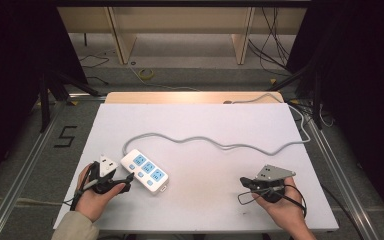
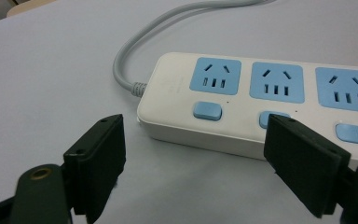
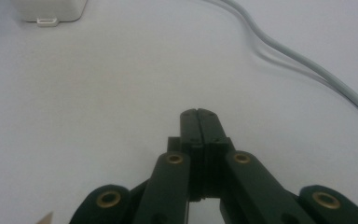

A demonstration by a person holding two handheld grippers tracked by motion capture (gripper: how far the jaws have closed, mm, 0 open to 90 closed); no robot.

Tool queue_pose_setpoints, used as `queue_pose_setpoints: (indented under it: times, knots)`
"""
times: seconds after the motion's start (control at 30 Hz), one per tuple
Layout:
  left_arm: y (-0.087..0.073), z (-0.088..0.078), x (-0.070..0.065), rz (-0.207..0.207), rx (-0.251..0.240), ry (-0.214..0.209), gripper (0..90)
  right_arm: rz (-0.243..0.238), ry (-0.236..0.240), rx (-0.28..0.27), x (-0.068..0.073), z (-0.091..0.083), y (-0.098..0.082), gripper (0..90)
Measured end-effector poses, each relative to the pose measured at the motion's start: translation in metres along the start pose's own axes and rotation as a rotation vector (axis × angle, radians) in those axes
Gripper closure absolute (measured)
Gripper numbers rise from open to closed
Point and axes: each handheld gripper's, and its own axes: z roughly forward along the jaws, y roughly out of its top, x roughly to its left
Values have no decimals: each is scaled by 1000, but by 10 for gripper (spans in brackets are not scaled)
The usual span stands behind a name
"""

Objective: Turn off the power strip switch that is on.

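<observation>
Strip at the near left of the counter (image 1: 200, 125), tools either side.
The strip (image 1: 145, 171) lies slantwise, its cord (image 1: 215, 142) trailing far right. Left tool (image 1: 130, 178), jaws wide and empty, sits just beside its near edge; likely a grasp, so straddle the body squarely. Right tool (image 1: 242, 181) is closed, empty, well apart.
</observation>
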Motion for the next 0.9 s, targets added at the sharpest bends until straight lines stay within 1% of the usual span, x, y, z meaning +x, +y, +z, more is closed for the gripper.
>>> queue_pose_setpoints:
  times: [0.07,0.3,0.43,0.53,0.67,0.9]
  knots:
    - [0,1,0,-6,-2,0,207,-2,2,0,1,1,2,900]
    - [0,1,0,0,2,2,207,-11,9,8,2,6,7,900]
    - [0,1,-1,6,1,2,206,-21,9,8,4,8,12,900]
    - [0,1,-1,0,-1,0,206,-24,13,7,6,10,16,900]
    - [0,2,-1,5,2,-1,206,-28,9,9,7,12,19,900]
    - [1,2,-3,6,-1,0,206,-46,22,25,12,19,24,900]
